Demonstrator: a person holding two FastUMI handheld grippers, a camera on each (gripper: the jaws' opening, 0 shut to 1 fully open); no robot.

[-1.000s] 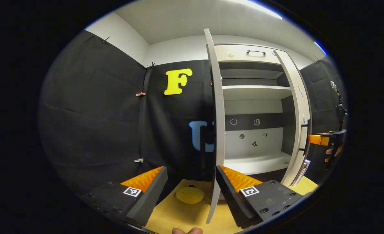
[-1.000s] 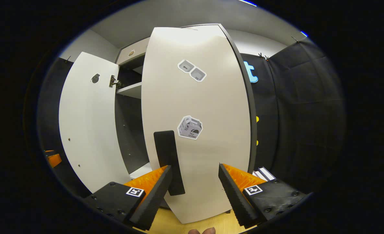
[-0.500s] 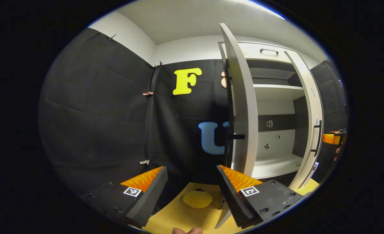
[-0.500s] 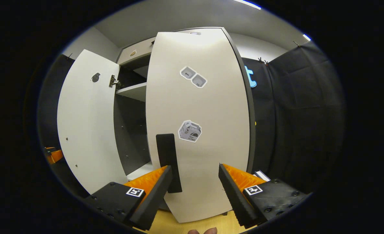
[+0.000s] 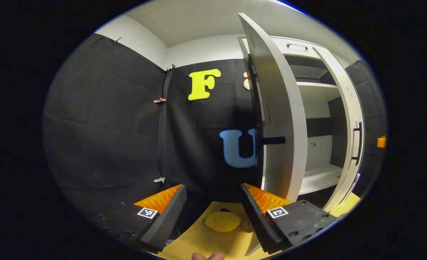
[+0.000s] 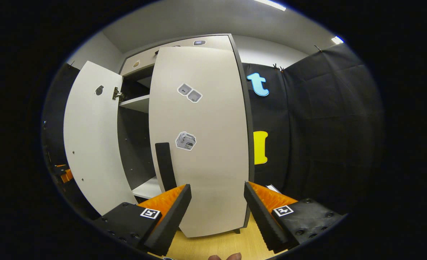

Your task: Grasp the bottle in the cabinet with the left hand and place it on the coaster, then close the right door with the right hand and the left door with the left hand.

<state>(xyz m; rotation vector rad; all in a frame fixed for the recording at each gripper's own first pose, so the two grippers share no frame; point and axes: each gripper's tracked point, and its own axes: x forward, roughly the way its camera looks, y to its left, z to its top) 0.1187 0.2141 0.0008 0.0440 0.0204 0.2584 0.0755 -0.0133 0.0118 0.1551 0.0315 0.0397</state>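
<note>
Door-closing stage. In the right gripper view the right gripper sits just in front of the right door, jaws spread and holding nothing; the door looks nearly shut against the cabinet, its dark handle beside the gripper's left finger. Cannot tell if a finger touches the door. The left door stands swung well out, with a dark gap and shelf visible between the two doors. In the left gripper view the left gripper is also spread wide and empty, near the left door, which shows edge-on and partly open with its handle sticking out; contact unclear. A yellow coaster lies on the table between the fingers, with nothing standing on it. The bottle cannot be located in these frames, so the placing step cannot be confirmed. Judgement: right door almost done, left door remains to be pushed shut with the left gripper.
</note>
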